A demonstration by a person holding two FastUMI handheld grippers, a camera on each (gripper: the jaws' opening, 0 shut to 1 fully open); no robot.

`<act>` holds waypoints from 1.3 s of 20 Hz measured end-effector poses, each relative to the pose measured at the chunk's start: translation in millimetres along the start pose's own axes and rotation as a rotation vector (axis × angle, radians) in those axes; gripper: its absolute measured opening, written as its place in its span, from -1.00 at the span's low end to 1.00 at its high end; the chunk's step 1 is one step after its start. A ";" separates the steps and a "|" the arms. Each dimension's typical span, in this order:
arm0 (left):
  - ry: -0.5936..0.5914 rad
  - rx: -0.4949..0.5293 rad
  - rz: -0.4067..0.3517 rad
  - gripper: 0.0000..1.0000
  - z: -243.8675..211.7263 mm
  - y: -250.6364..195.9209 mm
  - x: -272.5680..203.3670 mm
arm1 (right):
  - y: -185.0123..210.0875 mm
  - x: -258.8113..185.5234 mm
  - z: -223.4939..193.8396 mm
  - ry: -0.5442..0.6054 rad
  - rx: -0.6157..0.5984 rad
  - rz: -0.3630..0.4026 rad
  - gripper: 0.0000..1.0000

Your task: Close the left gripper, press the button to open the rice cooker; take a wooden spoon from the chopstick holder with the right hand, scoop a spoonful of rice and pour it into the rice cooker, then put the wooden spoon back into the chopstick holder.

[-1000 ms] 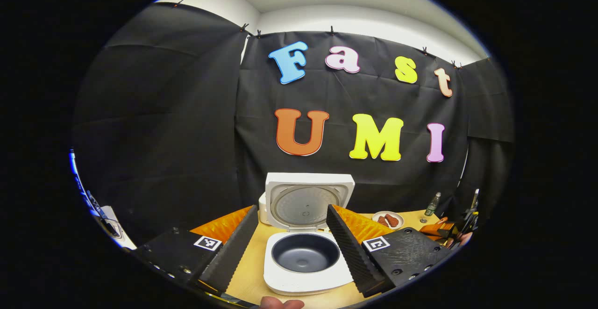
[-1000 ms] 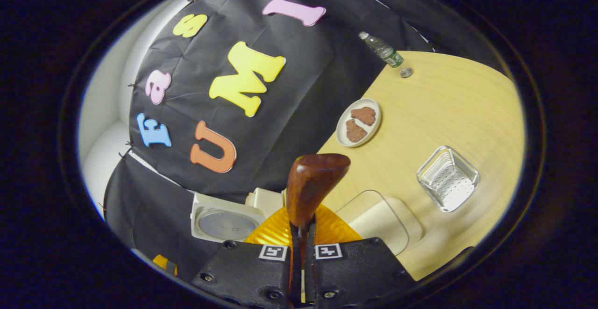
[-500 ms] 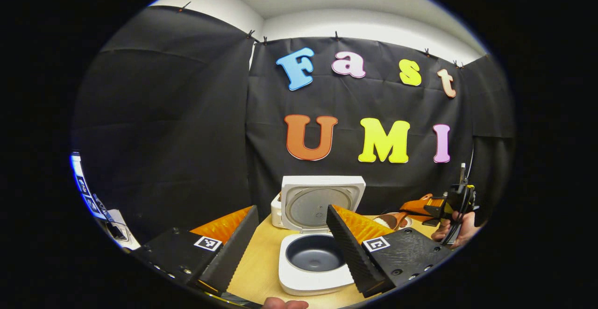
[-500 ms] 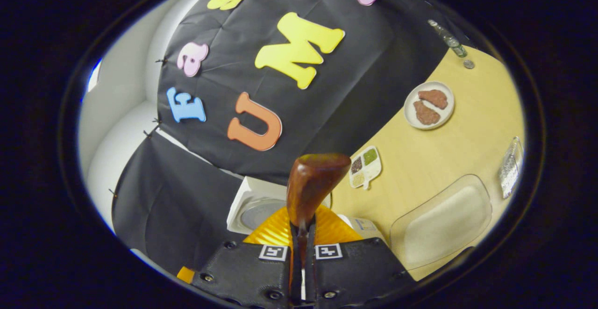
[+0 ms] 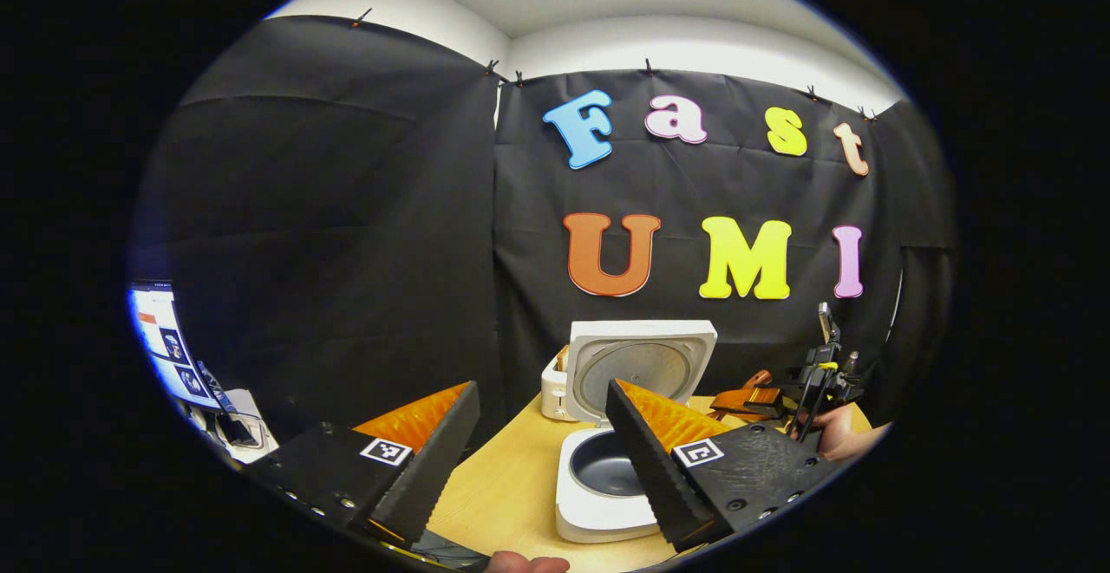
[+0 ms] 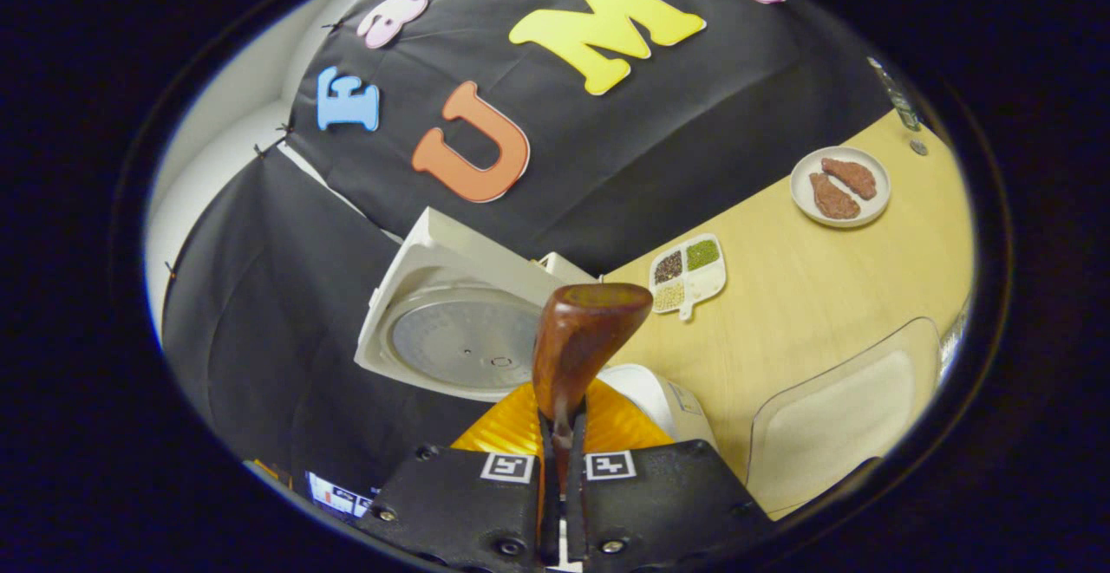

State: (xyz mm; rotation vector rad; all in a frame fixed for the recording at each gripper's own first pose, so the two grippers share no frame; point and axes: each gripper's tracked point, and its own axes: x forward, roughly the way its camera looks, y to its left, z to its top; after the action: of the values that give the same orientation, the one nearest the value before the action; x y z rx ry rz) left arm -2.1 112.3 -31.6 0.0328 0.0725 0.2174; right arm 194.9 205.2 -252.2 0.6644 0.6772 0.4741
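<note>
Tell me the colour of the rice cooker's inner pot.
Dark grey inner pot, inside the white rice cooker; clearest in the left gripper view.

On the worktop [image 6: 806, 296] sit a round plate [image 6: 839, 185] holding two brown pieces, a small divided dish [image 6: 688, 271] of beans, and a bottle [image 6: 893, 90] by the wall.

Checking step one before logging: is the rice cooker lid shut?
No: in the left gripper view the rice cooker has its lid standing upright, leaving the dark inner pot exposed.
</note>
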 end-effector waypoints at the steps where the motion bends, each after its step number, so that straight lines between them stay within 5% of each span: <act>1: -0.002 0.009 0.006 0.89 -0.5 2.1 -0.2 | -1.7 4.2 -1.4 0.004 -0.032 -0.016 -0.84; 7: 0.001 0.028 0.021 0.89 -5.7 3.4 -5.0 | -7.4 22.4 -11.4 0.039 -0.182 -0.075 -0.83; 26: -0.007 -0.018 0.080 0.89 -4.8 2.1 -25.2 | 33.7 21.0 0.0 -0.013 -0.673 -0.092 -0.83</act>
State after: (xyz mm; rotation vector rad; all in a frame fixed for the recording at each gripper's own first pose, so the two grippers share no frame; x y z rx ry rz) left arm -27.5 109.0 -34.6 0.0185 0.0625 0.2979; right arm 203.1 241.2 -237.6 0.0022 0.4884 0.5709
